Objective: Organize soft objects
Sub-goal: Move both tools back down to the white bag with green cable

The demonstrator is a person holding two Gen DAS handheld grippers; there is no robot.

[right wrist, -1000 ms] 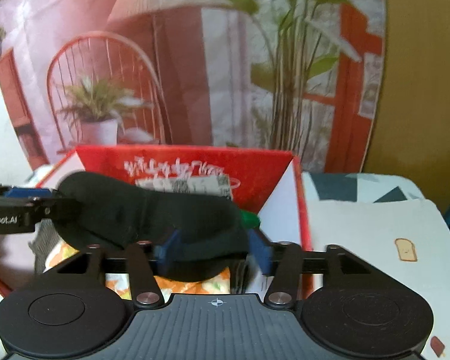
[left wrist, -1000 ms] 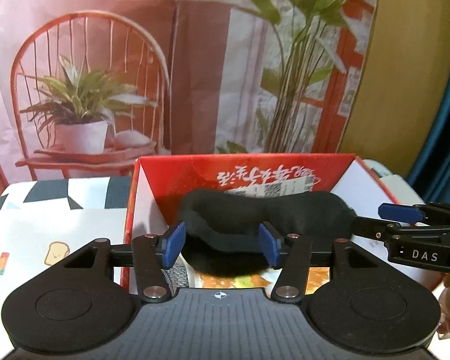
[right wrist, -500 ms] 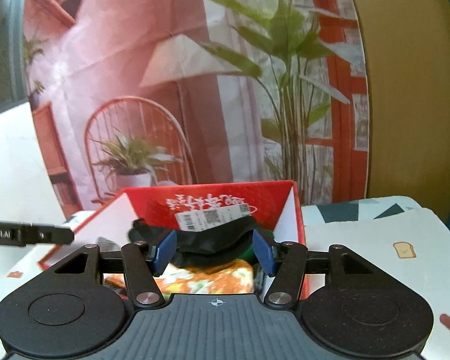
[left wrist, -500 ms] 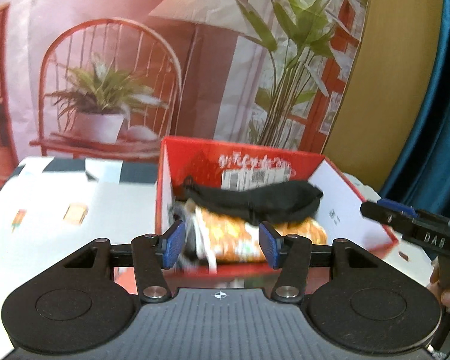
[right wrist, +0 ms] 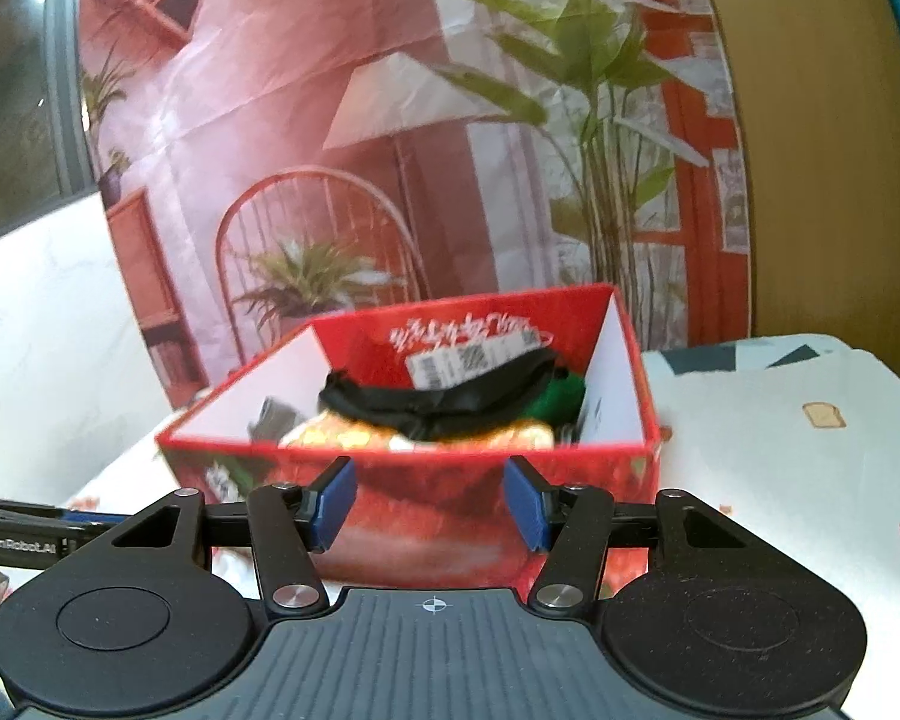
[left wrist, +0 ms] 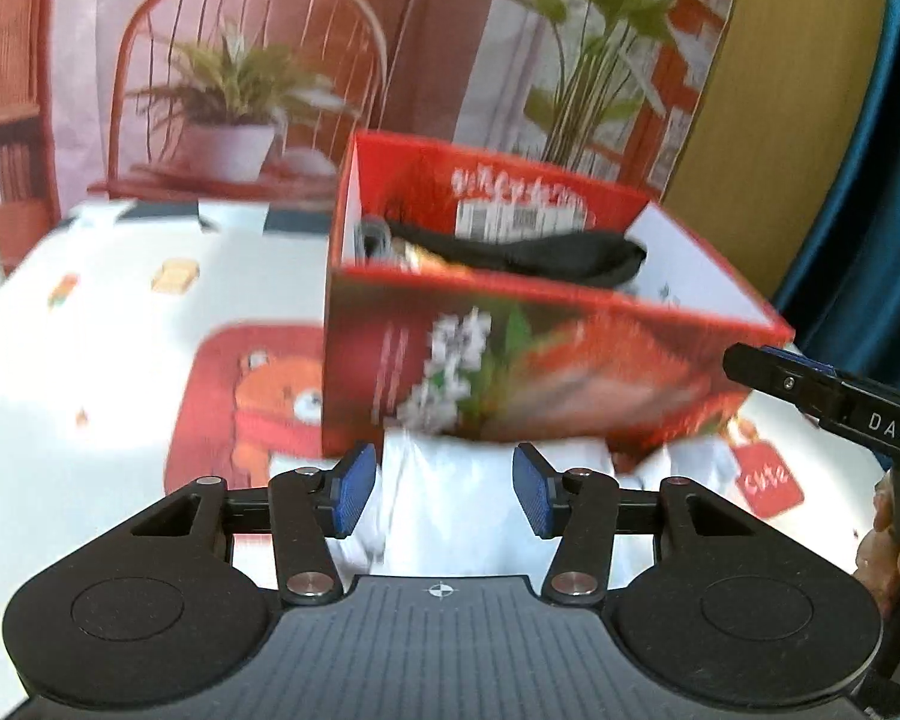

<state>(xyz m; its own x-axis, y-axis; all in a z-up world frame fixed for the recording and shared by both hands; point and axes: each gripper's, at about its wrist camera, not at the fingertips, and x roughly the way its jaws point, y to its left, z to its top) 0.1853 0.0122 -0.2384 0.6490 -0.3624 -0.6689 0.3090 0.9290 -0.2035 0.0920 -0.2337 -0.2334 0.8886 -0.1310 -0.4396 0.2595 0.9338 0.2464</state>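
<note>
A red gift box [left wrist: 546, 372] stands on the patterned tablecloth, and a black eye mask [left wrist: 528, 255] lies across its contents. The right wrist view shows the same box [right wrist: 618, 360] with the mask [right wrist: 438, 408] draped over an orange patterned item [right wrist: 342, 435] and a green one [right wrist: 564, 399]. My left gripper [left wrist: 444, 489] hangs in front of the box's near wall, its jaws closing on nothing. A white soft bundle [left wrist: 462, 498] lies on the table beyond its fingers. My right gripper [right wrist: 431, 501] is open and empty, short of the box.
The right gripper [left wrist: 750, 363] reaches in from the right edge of the left wrist view, next to the box's corner. A printed backdrop [right wrist: 390, 120] with chair and plants rises behind the table. A blue curtain [left wrist: 870, 210] hangs at the far right.
Both grippers have drawn back from the box. The black mask that hung between their fingers over the box now lies inside it. The box's front wall has come into view.
</note>
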